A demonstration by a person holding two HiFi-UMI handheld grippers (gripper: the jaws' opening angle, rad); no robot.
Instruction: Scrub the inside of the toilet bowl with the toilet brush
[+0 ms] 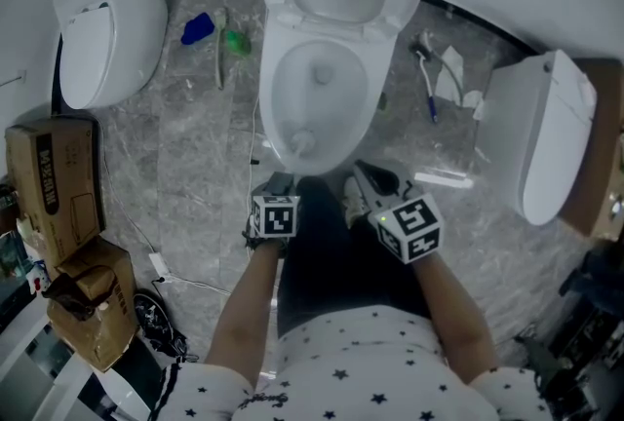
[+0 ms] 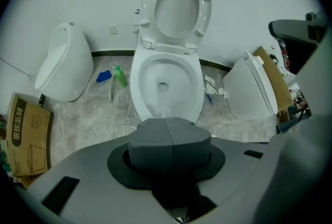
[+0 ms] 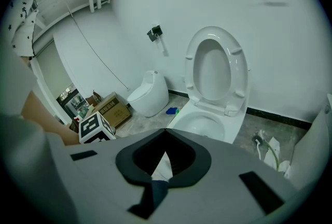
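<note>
Left gripper [image 1: 278, 185] pinched shut on nothing; right gripper [image 1: 369, 187] spread wide, empty; what looks like the toilet brush [image 1: 220, 58] lies on the floor ahead-left of the left gripper, beside the toilet bowl [image 1: 273, 107]; handle points away; left is nearer.

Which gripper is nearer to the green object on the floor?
Left. The left gripper sits slightly right of the green object; the right gripper is farther right.
</note>
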